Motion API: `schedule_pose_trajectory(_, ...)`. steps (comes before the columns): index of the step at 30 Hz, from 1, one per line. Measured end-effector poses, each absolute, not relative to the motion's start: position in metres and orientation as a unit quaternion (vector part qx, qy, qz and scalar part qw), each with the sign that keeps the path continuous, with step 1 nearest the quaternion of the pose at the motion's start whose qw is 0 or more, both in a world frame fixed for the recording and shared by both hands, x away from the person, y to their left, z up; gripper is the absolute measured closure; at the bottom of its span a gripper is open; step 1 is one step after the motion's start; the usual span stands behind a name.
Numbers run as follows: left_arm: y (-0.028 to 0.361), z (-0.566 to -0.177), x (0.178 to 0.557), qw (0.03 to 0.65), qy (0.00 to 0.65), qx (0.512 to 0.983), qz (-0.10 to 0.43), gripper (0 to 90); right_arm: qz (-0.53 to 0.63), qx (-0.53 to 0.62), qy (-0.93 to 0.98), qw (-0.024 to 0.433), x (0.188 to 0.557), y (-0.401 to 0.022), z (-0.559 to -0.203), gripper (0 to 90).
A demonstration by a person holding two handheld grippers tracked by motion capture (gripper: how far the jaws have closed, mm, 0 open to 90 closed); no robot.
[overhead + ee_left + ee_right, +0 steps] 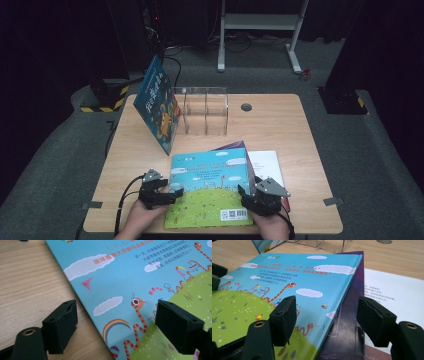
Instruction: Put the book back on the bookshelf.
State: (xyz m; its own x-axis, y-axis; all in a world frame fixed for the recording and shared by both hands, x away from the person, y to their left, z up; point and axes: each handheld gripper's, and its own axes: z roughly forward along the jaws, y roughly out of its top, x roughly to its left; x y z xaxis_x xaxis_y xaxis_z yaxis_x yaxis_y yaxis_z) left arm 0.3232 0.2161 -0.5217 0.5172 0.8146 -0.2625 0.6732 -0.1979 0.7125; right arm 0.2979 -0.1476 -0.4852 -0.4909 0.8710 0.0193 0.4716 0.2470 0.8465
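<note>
Both grippers lined up on the top book, nothing pinched yet.

High view: my left gripper [172,192] and right gripper [243,192] sit at the two side edges of the blue-green picture book [210,187], which lies flat near the front of the table [280,125] on a purple book [234,146] and a white one [266,162]; I'd say the lift comes next.
Left gripper view: jaws wide, straddling the book's edge [87,315], bare wood beside it for a lower jaw.
Right gripper view: jaws wide over the spine edge [342,302], tight against the purple cover; the clear rack [206,111] stands well beyond.
</note>
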Motion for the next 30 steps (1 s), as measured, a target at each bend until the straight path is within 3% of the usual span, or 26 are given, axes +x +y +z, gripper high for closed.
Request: schedule_pose_trajectory(30,0.2056,-0.5163,0.3217,0.393,0.464,0.784,0.125,20.2,0.411,0.462,0.75,0.235,0.291,-0.1567,-0.4892,32.0)
